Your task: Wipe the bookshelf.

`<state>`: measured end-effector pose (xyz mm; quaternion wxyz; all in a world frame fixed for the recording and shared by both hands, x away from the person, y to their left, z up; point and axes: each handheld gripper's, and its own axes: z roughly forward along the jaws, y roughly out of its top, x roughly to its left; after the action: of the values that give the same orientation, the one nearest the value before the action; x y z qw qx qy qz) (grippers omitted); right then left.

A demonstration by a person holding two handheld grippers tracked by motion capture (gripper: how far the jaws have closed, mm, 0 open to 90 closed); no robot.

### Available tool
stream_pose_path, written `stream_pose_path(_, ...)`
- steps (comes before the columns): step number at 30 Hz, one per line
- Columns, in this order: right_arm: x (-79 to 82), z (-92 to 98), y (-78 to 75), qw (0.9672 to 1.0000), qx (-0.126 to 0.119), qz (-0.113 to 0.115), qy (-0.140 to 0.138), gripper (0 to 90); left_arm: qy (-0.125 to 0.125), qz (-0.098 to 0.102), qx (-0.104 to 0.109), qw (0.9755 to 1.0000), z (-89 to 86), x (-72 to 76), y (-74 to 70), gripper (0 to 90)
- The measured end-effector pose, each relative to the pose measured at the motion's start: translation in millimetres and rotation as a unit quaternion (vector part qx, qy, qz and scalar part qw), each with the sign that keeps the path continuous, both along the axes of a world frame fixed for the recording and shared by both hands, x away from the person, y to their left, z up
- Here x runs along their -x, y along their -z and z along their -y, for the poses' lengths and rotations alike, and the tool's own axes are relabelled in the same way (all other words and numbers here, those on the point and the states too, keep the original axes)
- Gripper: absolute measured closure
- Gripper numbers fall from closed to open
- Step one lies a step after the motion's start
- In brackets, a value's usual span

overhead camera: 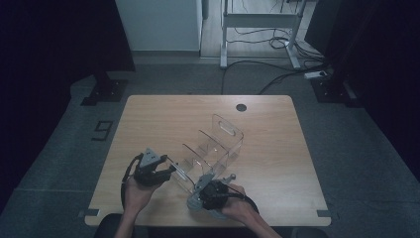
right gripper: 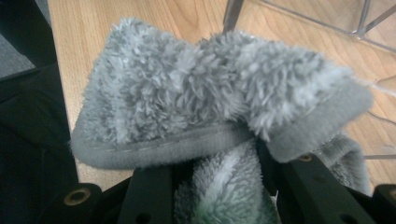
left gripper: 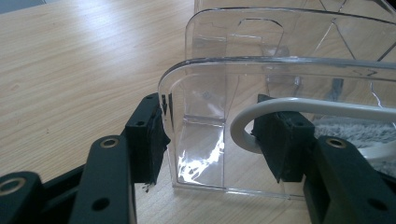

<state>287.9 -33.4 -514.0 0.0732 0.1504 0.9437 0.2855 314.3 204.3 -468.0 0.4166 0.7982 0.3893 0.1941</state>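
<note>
Dim flooring, trailing cables and a white frame at twelve o'clock surround a pale wooden bench (overhead camera: pixel 163 119) with a dark round hole (overhead camera: pixel 241 107) near its far edge. On the bench stands a clear plastic divider rack (overhead camera: pixel 218 146), running from about seven o'clock up toward one o'clock of the bench's middle, its upright panels rising one behind another. The left hand-held gripper (overhead camera: pixel 174 168), at about seven o'clock of the rack, reaches to its nearest end panel; in the left gripper view the near panel (left gripper: pixel 205 116) stands upright between the two black jaws, with the left pad (left gripper: pixel 149 135) touching or just beside its outer edge and the right pad (left gripper: pixel 280 140) behind the clear wall, so the left hand-held gripper (left gripper: pixel 215 140) appears clenched on that end of the rack, though full contact on the right side cannot be told. A white cable (left gripper: pixel 299 106) loops across in front of the right pad. The right hand-held gripper (overhead camera: pixel 205 186), at about six o'clock of the rack and just beside its near end, is grasping a grey fluffy slipper (right gripper: pixel 210 102): in the right gripper view the slipper's plush lies folded between the jaws, its stitched edge hanging over them, with the rack's clear wall at one o'clock behind it. In the high view the slipper (overhead camera: pixel 195 201) shows as a grey patch just beneath that hand-held gripper.
</note>
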Motion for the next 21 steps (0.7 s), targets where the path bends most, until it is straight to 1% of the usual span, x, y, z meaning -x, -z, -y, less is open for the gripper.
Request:
stream_pose_path(4,-0.7,0.0,2.6,1.0,0.007,-0.002,-0.002,66.0,0.0,0.0,0.002,1.0,0.0,0.0,0.2,45.1)
stream_pose_path(5,-0.1,-0.7,5.3,0.9999,0.011,-0.002,-0.002,65.9,0.001,0.0,0.002,1.0,-0.1,0.0,0.3,45.1)
stream_pose_path(11,0.2,-0.1,5.2,0.9999,0.013,-0.002,-0.004,65.8,0.001,0.002,0.004,1.0,-0.4,0.0,0.8,45.0)
stream_pose_path(13,1.5,1.5,2.9,0.9998,0.017,-0.002,-0.007,65.7,0.002,0.004,0.005,1.0,-0.8,-0.1,1.2,45.0)
stream_pose_path(14,2.4,2.6,1.2,0.9997,0.024,-0.004,-0.009,65.7,0.002,0.004,0.005,1.0,-1.0,-0.2,1.3,45.0)
stream_pose_path(15,3.2,4.4,-0.3,0.9996,0.025,-0.004,-0.013,65.6,0.002,0.004,0.005,1.0,-1.3,-0.4,1.3,45.0)
stream_pose_path(21,7.2,15.6,-9.1,0.9996,0.025,-0.005,-0.014,65.8,0.004,0.005,0.005,1.0,-2.9,-1.4,1.6,45.1)
